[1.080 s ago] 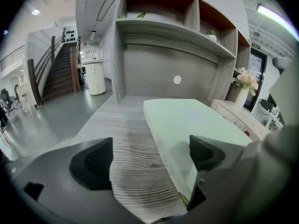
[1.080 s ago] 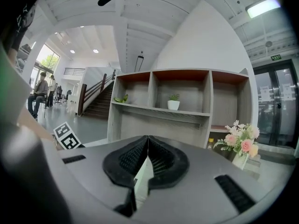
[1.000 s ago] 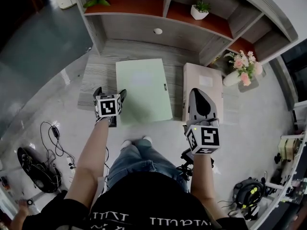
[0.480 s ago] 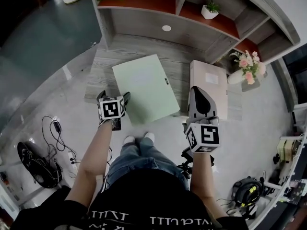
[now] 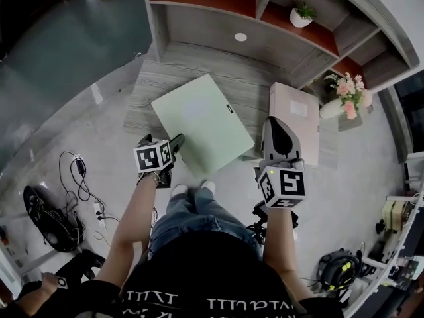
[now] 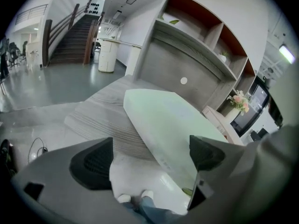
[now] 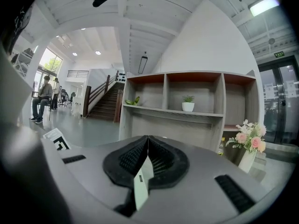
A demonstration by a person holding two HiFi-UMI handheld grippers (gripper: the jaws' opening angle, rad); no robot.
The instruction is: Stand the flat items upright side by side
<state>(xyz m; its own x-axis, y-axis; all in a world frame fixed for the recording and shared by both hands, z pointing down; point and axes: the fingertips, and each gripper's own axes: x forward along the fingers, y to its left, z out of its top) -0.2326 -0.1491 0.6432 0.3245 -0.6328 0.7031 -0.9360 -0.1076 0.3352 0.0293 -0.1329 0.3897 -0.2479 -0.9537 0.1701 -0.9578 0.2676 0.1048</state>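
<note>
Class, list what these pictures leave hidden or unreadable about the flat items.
Pink flat item: head view, near end hidden behind right tongs.
Thin pale sheet in those tongs: right gripper view, seen edge-on; its identity unclear.
Label on green flat item: head view, too small to read.

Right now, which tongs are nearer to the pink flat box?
Right. The right tongs, shut on a thin pale sheet, are at the near left edge of the pink flat box; the open left tongs are beyond the green board, beside its near left edge.
</note>
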